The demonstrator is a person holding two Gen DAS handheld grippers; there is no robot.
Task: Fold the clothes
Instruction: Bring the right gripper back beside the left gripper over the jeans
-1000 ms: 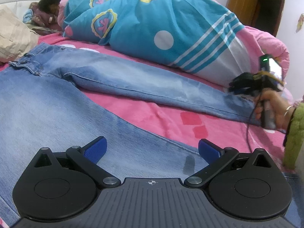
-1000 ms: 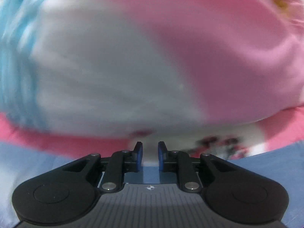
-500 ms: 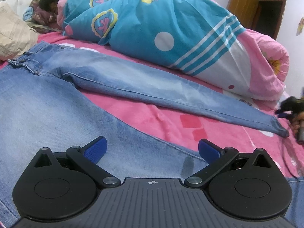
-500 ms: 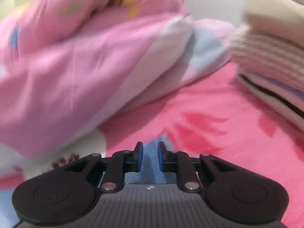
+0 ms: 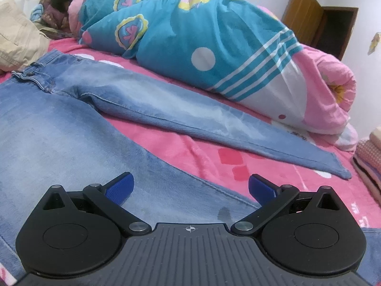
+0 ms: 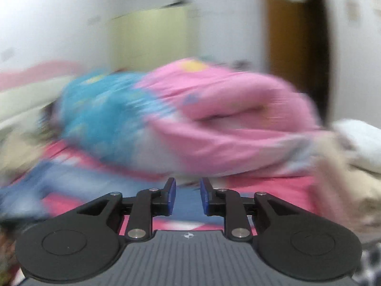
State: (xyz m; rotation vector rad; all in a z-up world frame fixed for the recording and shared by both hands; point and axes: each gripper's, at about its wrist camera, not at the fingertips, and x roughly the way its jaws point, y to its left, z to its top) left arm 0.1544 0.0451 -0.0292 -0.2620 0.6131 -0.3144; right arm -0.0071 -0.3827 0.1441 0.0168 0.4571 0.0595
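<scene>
A pair of light blue jeans (image 5: 62, 128) lies spread flat on the pink bedsheet (image 5: 190, 147). Its far leg (image 5: 214, 124) stretches right to a hem (image 5: 340, 169) that lies loose on the sheet. My left gripper (image 5: 190, 188) hovers wide open over the near leg, with nothing between its blue pads (image 5: 119, 187). In the blurred right wrist view, my right gripper (image 6: 188, 195) keeps a narrow gap between its fingers. Blue cloth (image 6: 188, 205) shows beneath that gap, and nothing is visibly pinched. The right gripper is out of the left wrist view.
A rolled blue and pink quilt (image 5: 214, 40) lies along the far side, with a person's head (image 5: 62, 2) at its left end. A beige pillow (image 5: 16, 38) sits far left. Folded clothes (image 5: 369, 157) are stacked at the right edge. A wooden door (image 5: 307, 14) stands behind.
My right gripper left the far leg's hem, swung out of the left wrist view, and now faces the quilt from farther back. The hem stays on the sheet. My left gripper barely moved.
</scene>
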